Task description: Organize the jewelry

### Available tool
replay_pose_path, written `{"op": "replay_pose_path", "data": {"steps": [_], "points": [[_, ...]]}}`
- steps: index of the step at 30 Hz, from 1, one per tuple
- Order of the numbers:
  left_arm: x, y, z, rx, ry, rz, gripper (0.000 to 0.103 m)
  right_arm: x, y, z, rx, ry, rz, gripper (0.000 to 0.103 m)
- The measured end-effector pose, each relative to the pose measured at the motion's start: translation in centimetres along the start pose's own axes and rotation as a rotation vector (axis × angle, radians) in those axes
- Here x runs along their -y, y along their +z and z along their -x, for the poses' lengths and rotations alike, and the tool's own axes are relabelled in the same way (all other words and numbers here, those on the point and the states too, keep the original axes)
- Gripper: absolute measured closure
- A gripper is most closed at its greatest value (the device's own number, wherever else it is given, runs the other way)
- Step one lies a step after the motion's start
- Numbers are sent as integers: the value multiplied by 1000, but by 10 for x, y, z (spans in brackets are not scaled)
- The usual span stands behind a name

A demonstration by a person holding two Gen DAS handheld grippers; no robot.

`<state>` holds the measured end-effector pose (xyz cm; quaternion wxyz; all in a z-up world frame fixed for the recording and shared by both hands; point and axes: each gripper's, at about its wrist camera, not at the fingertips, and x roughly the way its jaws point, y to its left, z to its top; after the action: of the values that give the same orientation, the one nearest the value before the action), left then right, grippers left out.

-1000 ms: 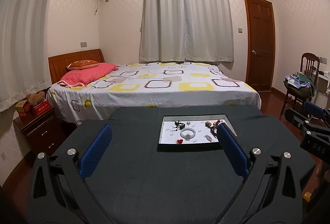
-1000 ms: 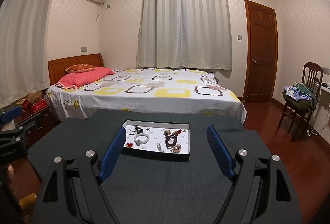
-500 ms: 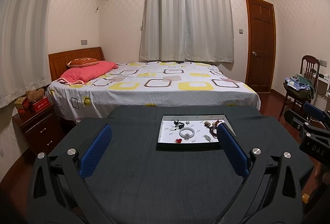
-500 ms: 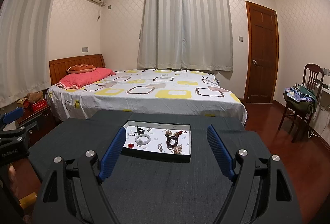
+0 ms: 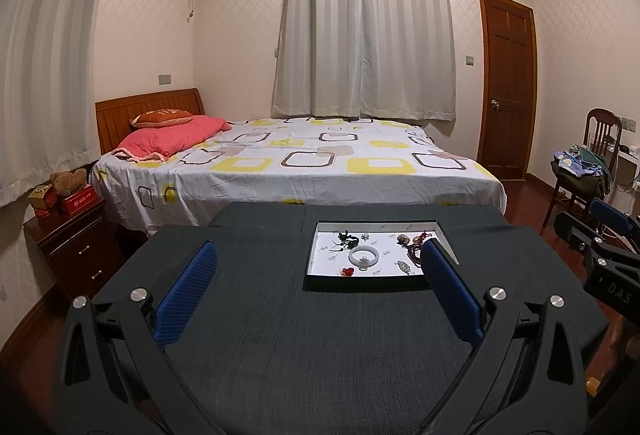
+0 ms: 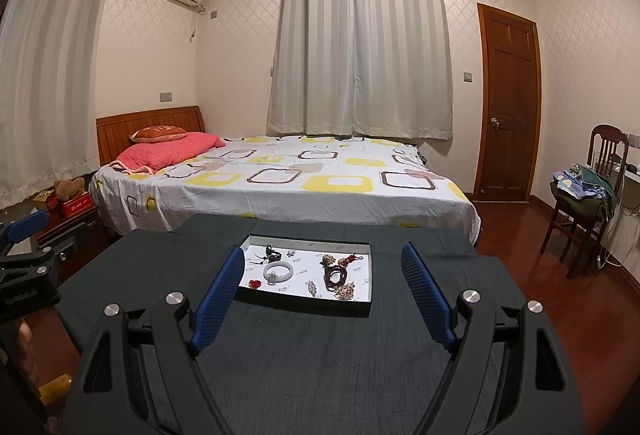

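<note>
— Ahead of the left gripper point(image 5: 318, 267) and right gripper point(image 6: 324, 267)?
— Jewelry tray point(image 6: 362, 309) on the dark table point(image 6: 320, 355), just past both sets of spread, empty blue fingers point(image 6: 218, 293). White bangle point(image 6: 276, 272), dark bead bracelet point(image 6: 335, 275) inside.
— In the way?
— Nothing. Bed point(image 6: 280, 183) beyond.
— Hard to read?
— Smaller trinkets, too tiny to name.

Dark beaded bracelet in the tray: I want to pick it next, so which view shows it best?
The right wrist view: the dark beaded bracelet lies fully exposed in the tray. In the left wrist view, a blue finger of the hand-held gripper covers most of it.
</note>
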<state>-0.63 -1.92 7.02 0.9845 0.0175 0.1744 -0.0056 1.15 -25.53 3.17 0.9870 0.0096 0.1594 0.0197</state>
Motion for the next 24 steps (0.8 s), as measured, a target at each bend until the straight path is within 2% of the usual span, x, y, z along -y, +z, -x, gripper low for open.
{"op": "replay_pose_path", "data": {"steps": [14,24], "points": [[-11,-4,-6,-31,4,48,4,-6,4,1,-3,9,9,25],[-5,-3,-5,-34,11,13,4,-7,2,0,-5,10,9,25]]}}
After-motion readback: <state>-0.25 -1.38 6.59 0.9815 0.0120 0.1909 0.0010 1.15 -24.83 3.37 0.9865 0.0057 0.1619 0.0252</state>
